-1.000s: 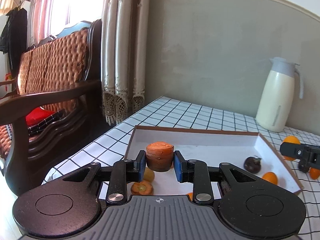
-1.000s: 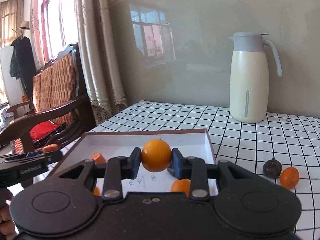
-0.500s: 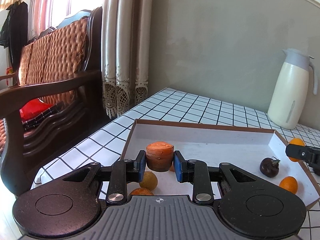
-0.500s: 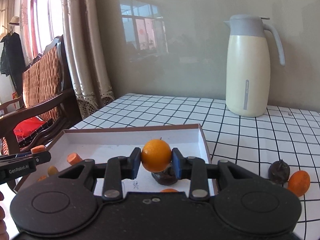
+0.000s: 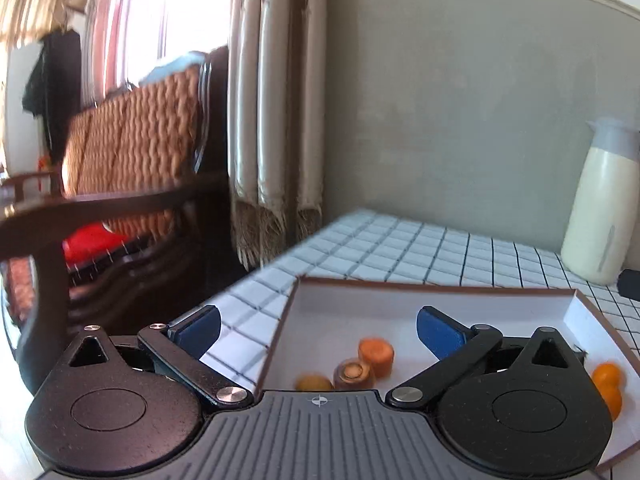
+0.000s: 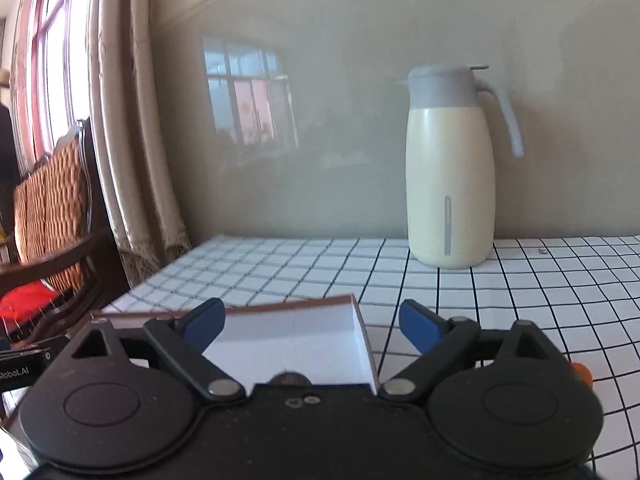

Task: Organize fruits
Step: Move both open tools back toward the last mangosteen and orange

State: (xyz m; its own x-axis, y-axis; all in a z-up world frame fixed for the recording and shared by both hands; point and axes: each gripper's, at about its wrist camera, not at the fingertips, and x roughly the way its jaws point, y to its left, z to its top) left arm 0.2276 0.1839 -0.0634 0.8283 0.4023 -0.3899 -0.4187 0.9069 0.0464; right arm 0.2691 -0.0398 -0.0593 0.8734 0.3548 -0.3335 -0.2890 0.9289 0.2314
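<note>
My left gripper (image 5: 318,326) is open and empty above the near left corner of the white box (image 5: 400,300). In the box below it lie two carrot chunks (image 5: 375,356) (image 5: 354,374) and a small yellow fruit (image 5: 314,383). Oranges (image 5: 608,380) lie at the box's right side. My right gripper (image 6: 312,322) is open and empty above the box's right end (image 6: 304,336). A dark fruit (image 6: 290,379) peeks out just under it. An orange (image 6: 582,374) shows at the right, on the table.
A cream thermos jug (image 6: 450,176) stands at the back of the checked table (image 6: 520,280) by the wall. A wooden wicker chair (image 5: 132,168) and curtains (image 5: 276,112) stand off the table's left edge.
Both grippers have opened. The left let go of the carrot chunk, which now lies in the box. The right let go of the orange, now out of sight. Both views have shifted.
</note>
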